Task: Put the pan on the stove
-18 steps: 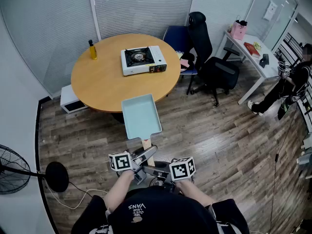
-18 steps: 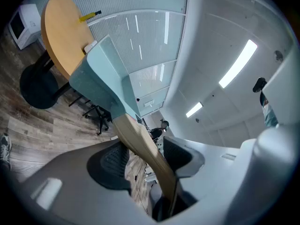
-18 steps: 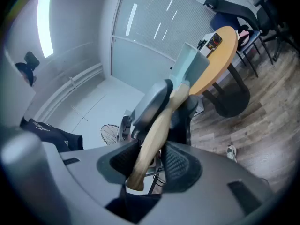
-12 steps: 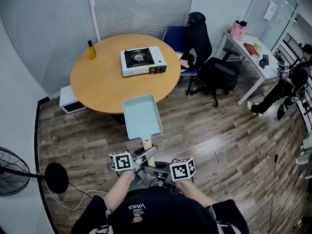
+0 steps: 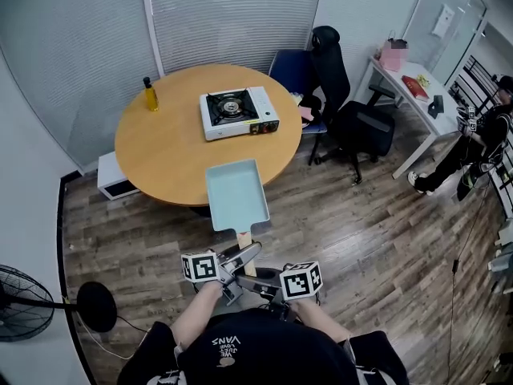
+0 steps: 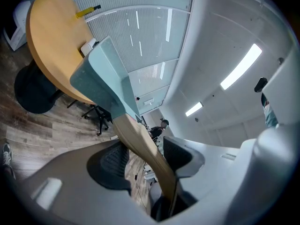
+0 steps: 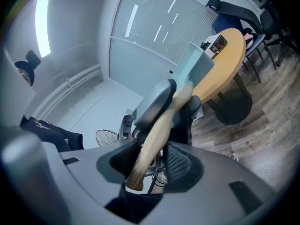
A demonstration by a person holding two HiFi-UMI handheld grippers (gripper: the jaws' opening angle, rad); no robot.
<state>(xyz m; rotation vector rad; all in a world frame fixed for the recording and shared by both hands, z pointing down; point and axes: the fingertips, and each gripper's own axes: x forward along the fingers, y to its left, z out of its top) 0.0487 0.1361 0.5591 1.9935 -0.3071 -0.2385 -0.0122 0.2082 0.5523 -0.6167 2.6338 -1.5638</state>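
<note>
A light teal rectangular pan with a wooden handle hangs in the air, its far end over the near rim of the round wooden table. Both grippers hold the handle. My left gripper is shut on it nearer the pan, and my right gripper is shut on its end. In the left gripper view the handle runs between the pads up to the pan. In the right gripper view the handle sits between the pads. The white portable stove stands at the table's far side, its burner bare.
A yellow bottle stands at the table's far left. A black office chair and a blue chair are to the table's right. A white desk and a person are far right. A fan is at left.
The table and stove have come nearer in the head view, and the pan's far end now reaches a little further over the table rim. Both grips on the handle are unchanged.
</note>
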